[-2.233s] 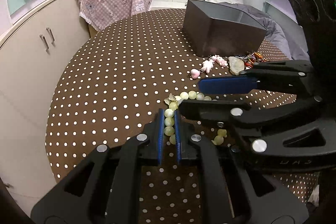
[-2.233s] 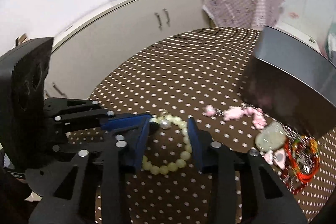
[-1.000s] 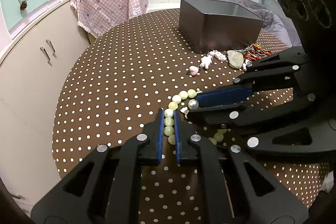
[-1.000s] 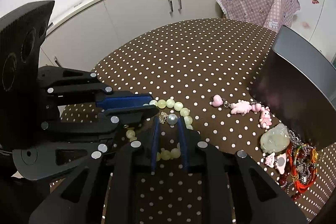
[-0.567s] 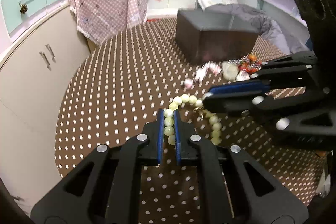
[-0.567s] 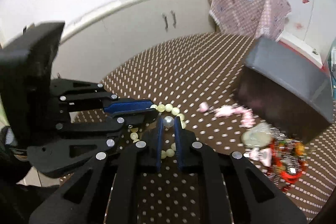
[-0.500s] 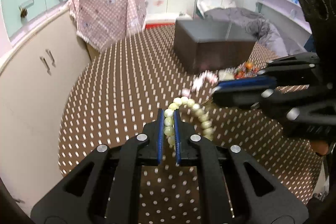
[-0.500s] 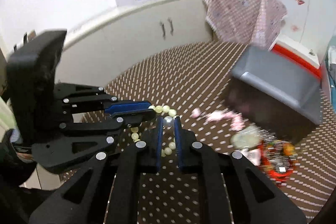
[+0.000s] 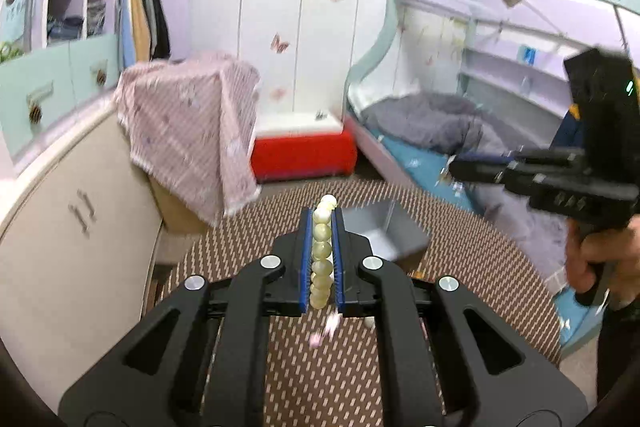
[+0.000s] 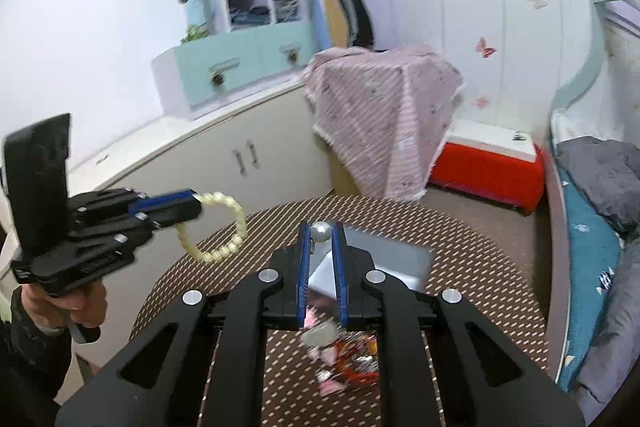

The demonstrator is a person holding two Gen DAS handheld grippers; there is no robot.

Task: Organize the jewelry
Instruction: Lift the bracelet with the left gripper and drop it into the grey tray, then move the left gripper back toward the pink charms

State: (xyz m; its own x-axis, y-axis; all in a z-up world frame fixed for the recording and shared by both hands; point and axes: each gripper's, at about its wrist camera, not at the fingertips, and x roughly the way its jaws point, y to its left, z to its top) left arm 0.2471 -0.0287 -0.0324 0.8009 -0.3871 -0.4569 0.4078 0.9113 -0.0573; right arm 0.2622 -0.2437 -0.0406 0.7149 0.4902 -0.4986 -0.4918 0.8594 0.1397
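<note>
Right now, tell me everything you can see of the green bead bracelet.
The bead bracelet is a closed loop of round, pale yellow-green, glossy beads that look like stone or glass. It is clear of the dotted tablecloth, held in the air by the left gripper, whose blue pads are shut on a straight run of about six beads. The rest of the loop hangs free below and beyond the fingertips. Nothing else touches it.
</note>
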